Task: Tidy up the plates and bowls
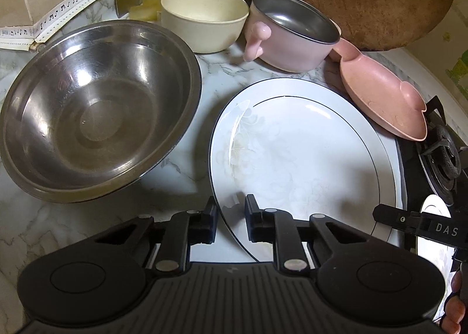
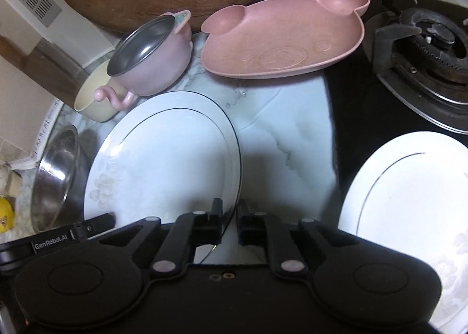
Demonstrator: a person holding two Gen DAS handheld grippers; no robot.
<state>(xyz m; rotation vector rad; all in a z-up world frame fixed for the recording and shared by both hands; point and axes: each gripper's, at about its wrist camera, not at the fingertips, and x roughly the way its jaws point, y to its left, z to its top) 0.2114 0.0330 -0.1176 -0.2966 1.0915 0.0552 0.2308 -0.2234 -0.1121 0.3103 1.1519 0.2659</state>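
Large white plate [image 1: 307, 152] lying flat on the marble counter [image 1: 181, 176], just right of a steel mixing bowl [image 1: 96, 112] and in front of a pink bear-faced plate [image 2: 280, 41]. Looks glazed ceramic: stiff, fairly heavy, slick, likely to chip if knocked (best lifted level, by opposite stretches of the rim).

Left gripper [image 1: 231, 217] drawn narrow astride the near rim, seemingly pinching it. Right gripper [image 2: 229, 223] closed tight on the same rim further along.

Only from the left wrist: the whole steel bowl, a cream bowl [image 1: 201, 21] and a pink-handled, steel-lined bowl [image 1: 286, 41] behind.

Only from the right wrist: a second white plate [image 2: 409, 202] on the black hob, the bear's face, the burner [image 2: 433, 41].
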